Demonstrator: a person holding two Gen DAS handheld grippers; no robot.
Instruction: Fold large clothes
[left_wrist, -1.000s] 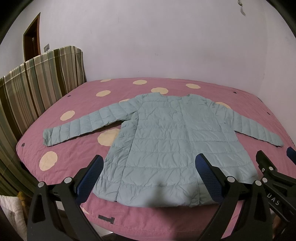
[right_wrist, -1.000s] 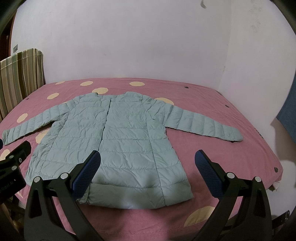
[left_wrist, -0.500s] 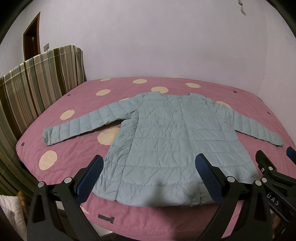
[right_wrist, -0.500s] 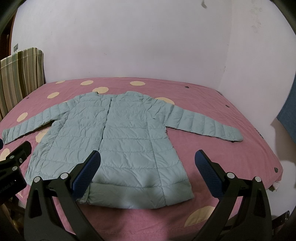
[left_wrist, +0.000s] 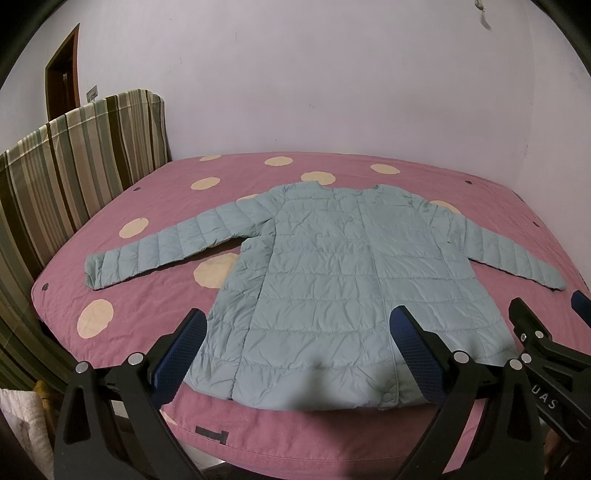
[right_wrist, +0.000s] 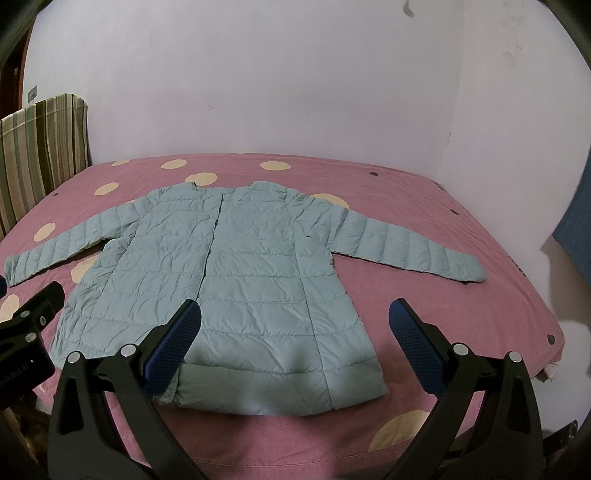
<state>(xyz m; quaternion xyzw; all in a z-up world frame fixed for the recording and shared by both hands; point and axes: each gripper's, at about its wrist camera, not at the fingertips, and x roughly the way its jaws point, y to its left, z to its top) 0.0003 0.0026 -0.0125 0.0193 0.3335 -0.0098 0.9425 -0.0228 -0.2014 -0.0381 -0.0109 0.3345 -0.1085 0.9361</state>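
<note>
- Jacket (left_wrist: 354, 280): pale blue, quilted, spread flat on the bed (left_wrist: 155, 295), both sleeves out to the sides; hem just ahead of and between the left claw's (left_wrist: 299, 347) fingers
- Left claw: jaws wide apart, holding nothing; the jacket's sleeve ahead to its left
- Right claw (right_wrist: 295, 343): jaws wide apart, empty; hem between its fingers, the other sleeve ahead to its right
- Striped headboard (left_wrist: 74, 155): far left of both claws; wall (left_wrist: 332, 74) beyond the bed

"UAS" on right gripper (left_wrist: 546, 369), partial, perhaps "enRobot.AI" on left gripper (right_wrist: 22, 350)
</note>
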